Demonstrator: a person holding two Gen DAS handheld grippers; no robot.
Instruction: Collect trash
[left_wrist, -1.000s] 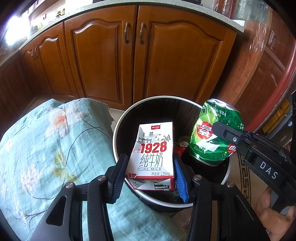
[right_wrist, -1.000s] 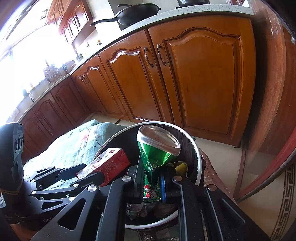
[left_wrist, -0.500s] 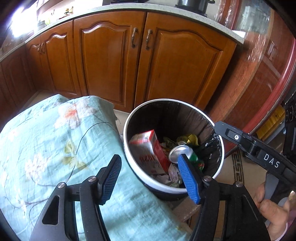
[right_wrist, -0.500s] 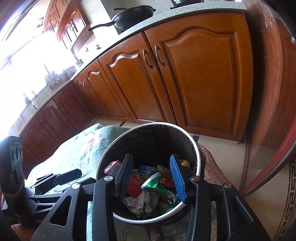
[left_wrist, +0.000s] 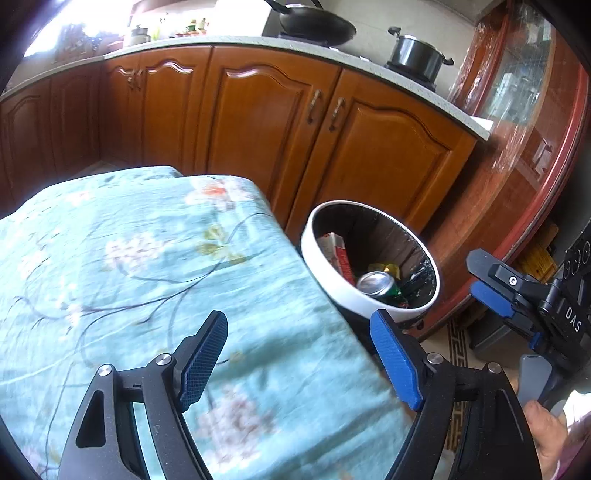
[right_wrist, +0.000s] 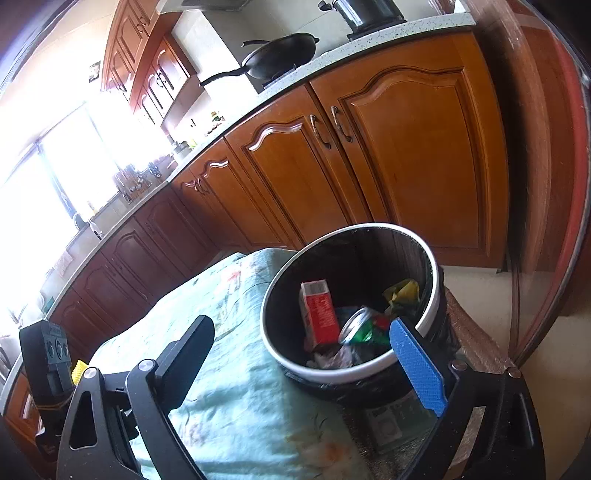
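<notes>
White-rimmed and lined with a black bag, the trash bin (right_wrist: 345, 373) stands beside the table edge, in front of the wooden cabinet doors (right_wrist: 413, 155). Inside it a red-and-white milk carton (right_wrist: 319, 314) leans upright against the near-left wall, and a crushed green soda can (right_wrist: 364, 328) lies next to it with its silver end up, on top of crumpled paper and a yellow wrapper (right_wrist: 402, 291). Both grippers have just been opening, with nothing between their jaws. The left gripper (left_wrist: 301, 363) hangs released over the pale green floral tablecloth (left_wrist: 129, 258), apart from the bin. The right gripper (right_wrist: 303, 363) is spread wide, its blue pad (right_wrist: 417, 365) just in front of the bin's rim
</notes>
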